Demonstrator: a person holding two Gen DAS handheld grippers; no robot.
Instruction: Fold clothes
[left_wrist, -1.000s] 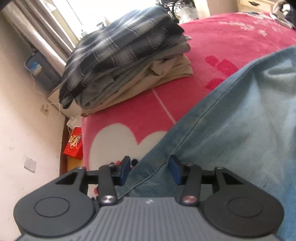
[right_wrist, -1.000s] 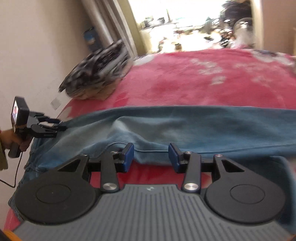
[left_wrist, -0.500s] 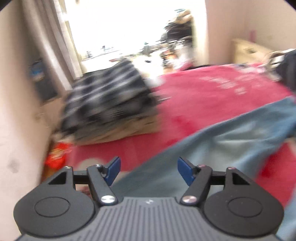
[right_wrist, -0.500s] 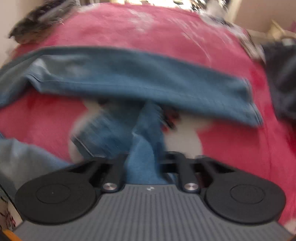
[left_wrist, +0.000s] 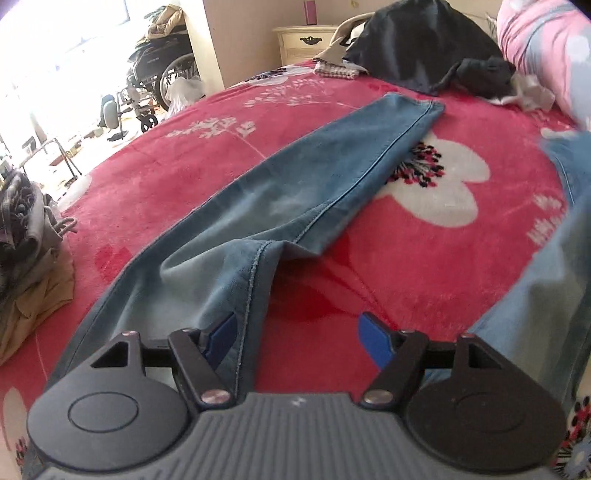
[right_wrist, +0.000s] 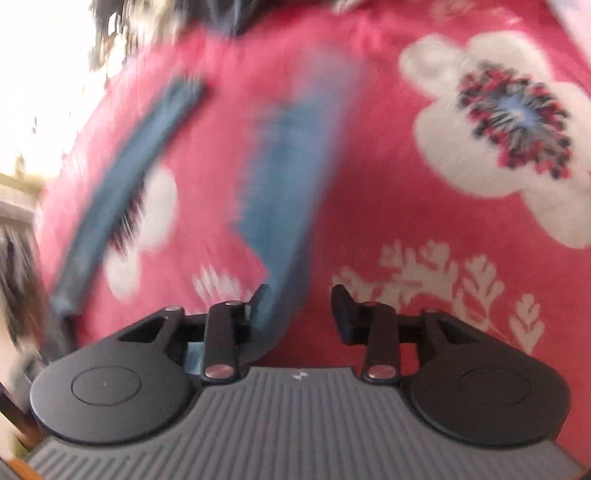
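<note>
The jeans (left_wrist: 317, 177) lie spread on the bed's red flowered blanket (left_wrist: 424, 258), one leg running away from the left tongs (left_wrist: 297, 338) toward a dark heap of clothes (left_wrist: 424, 48) at the far side. The left tongs stand wide open and hold nothing; the denim's seamed edge passes just by their left finger. A second stretch of denim is cut off at the right edge of the left view. A folded pile (left_wrist: 26, 251) sits on the blanket to the left of the jeans, only partly in frame. The right view is heavily blurred: the right tongs (right_wrist: 301, 306) are open over the blanket (right_wrist: 424, 192), a strip of jeans (right_wrist: 291, 177) beside their left finger; whether it touches cannot be told.
</note>
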